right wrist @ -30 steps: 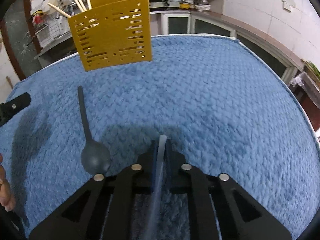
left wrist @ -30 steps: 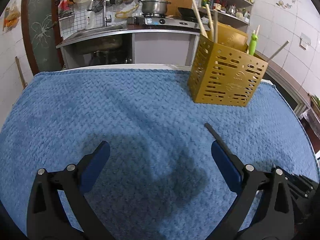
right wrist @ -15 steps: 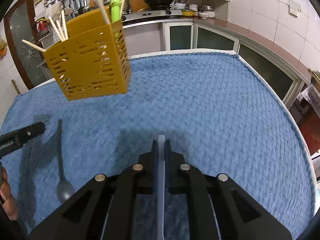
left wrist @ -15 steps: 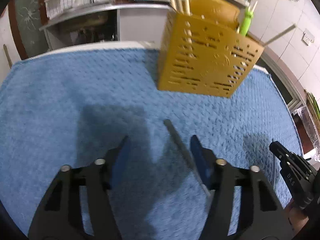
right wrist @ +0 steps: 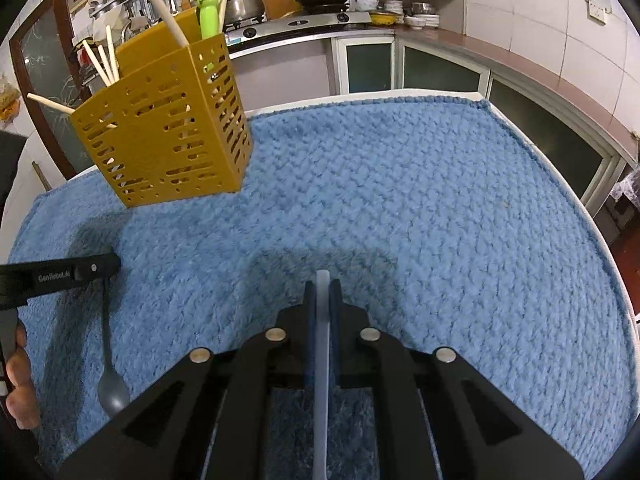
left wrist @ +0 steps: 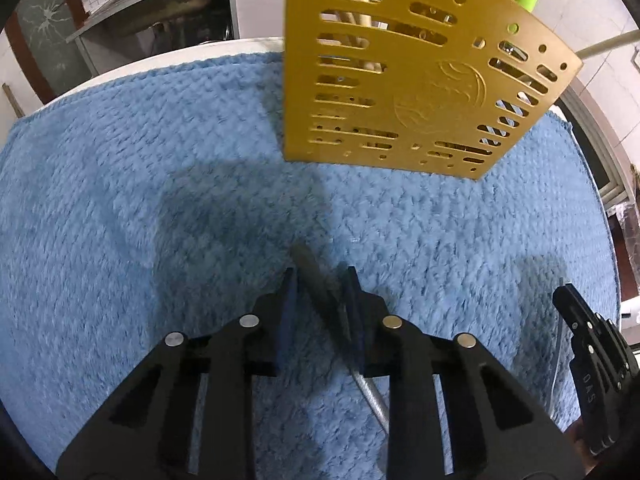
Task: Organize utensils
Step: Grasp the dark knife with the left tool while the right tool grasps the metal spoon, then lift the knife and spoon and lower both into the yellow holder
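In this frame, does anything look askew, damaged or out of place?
One thing: the glass door panel behind the counter shows a spidery crack. On the blue towel, the yellow utensil caddy stands upright; its chopsticks splay at loose angles, which seems normal.

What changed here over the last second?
The left tool, wide open before, moved toward the holder and closed around the dark spoon handle. The right tool stayed shut on its pale utensil; the holder stayed on the blue towel.
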`<action>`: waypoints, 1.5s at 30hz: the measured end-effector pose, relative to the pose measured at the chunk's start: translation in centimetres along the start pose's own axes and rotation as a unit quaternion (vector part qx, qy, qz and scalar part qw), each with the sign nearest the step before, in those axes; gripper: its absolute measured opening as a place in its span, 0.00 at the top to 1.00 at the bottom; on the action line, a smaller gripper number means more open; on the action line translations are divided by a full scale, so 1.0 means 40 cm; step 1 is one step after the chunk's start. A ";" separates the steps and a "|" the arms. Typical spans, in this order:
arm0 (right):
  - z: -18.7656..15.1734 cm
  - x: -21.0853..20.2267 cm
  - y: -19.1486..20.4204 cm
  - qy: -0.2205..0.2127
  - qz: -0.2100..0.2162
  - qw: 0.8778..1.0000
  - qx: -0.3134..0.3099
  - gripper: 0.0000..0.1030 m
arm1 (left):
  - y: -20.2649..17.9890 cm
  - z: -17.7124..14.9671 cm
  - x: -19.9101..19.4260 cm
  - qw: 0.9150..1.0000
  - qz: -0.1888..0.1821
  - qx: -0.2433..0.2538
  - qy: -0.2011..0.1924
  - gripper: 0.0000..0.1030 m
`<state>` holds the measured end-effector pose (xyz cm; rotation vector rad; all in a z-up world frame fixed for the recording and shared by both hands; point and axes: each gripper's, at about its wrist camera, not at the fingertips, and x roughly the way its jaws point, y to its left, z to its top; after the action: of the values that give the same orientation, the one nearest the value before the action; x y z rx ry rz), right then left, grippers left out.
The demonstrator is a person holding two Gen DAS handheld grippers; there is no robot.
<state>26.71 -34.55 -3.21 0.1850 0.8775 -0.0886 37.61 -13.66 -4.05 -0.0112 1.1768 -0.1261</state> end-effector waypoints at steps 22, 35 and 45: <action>0.030 -0.123 0.008 -0.050 0.043 0.998 0.009 0.93 | 0.031 -0.038 -0.153 0.995 -0.054 0.036 -0.080 0.93; 0.059 -0.280 0.075 -0.184 0.053 0.981 0.006 0.93 | 0.113 -0.081 -0.323 0.959 -0.135 0.034 -0.249 0.93; 0.200 -0.409 0.170 -0.279 0.073 0.957 -0.015 0.93 | 0.118 -0.006 -0.450 0.917 -0.177 0.035 -0.356 0.92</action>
<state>23.37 -29.42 15.26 0.1830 0.3002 0.0129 31.03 -7.08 12.05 -0.1937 0.4269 -0.4455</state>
